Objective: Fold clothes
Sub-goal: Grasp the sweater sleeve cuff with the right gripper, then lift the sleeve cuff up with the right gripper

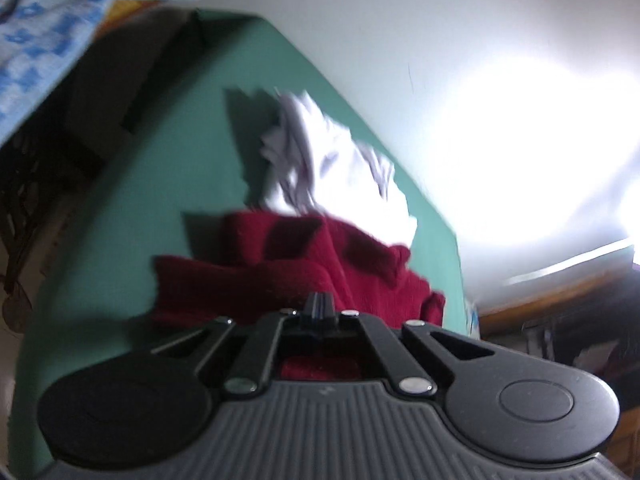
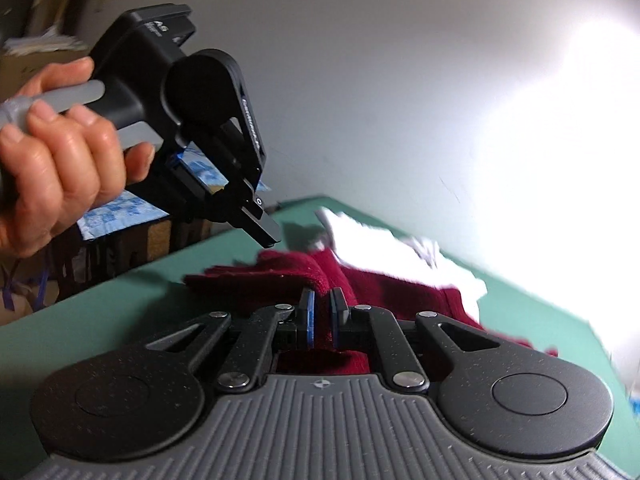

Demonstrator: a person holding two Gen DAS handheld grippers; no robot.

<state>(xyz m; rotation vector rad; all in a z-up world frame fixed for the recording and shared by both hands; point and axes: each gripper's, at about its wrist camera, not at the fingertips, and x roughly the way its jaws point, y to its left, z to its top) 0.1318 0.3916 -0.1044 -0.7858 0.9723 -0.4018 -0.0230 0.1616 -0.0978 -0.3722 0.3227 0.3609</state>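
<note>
A dark red knitted garment lies crumpled on the green table. Behind it, partly overlapping it, sits a white garment. My right gripper is shut on a fold of the red garment, and cloth shows between its blue-padded fingers. My left gripper has its fingers pressed together with nothing between them. It hovers above the far left edge of the red garment, tilted down, and a hand holds it by the handle.
A blue-and-white patterned cloth drapes over dark boxes beyond the table's far left edge. A white wall with strong glare runs along the table's right side. Wooden furniture stands past the near right corner.
</note>
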